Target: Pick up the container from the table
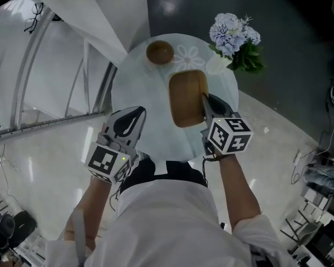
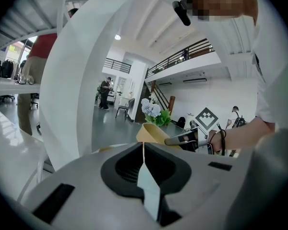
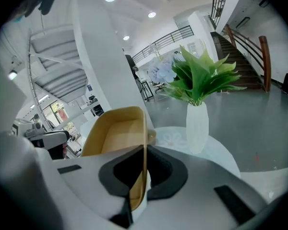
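Observation:
The container is a rectangular wooden tray over the round white table. My right gripper is shut on its right wall. In the right gripper view that thin wall runs straight between the jaws, with the container's hollow to the left. I cannot tell whether the container touches the table. My left gripper is shut and holds nothing, at the table's left edge. From the left gripper view the container shows beyond the shut jaws, with the right gripper on it.
A small round wooden bowl sits at the table's far side. A white vase of blue flowers and green leaves stands at the far right, close to the container. White stair rails run to the left.

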A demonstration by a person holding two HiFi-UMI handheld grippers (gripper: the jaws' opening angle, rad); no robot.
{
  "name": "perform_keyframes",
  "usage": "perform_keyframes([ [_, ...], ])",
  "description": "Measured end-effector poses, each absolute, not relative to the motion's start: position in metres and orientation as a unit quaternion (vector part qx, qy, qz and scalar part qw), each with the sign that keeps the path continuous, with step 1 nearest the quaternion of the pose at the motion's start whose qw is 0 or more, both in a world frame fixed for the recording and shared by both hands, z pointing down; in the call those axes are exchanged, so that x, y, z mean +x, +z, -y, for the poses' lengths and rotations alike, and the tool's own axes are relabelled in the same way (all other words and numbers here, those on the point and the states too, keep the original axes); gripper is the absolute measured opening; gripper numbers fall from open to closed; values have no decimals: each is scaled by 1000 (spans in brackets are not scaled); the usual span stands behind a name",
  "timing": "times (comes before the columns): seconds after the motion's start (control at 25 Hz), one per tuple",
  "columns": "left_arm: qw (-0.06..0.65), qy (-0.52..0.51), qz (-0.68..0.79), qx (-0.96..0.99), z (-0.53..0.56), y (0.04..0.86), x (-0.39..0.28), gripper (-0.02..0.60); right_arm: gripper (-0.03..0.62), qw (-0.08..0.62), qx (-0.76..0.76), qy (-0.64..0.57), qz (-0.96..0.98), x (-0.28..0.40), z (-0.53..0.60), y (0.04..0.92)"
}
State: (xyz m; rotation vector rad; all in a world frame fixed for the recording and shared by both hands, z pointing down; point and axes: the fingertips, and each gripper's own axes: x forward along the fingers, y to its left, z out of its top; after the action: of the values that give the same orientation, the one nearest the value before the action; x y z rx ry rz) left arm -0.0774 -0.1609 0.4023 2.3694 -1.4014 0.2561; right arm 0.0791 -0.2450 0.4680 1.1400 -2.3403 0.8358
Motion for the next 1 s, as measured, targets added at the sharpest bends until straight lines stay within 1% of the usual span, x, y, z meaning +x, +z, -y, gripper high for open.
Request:
perform_keyframes([
  [1.0,150,69,489,856,152,352,-86,23,27,140,404,248,869,52,235,376],
])
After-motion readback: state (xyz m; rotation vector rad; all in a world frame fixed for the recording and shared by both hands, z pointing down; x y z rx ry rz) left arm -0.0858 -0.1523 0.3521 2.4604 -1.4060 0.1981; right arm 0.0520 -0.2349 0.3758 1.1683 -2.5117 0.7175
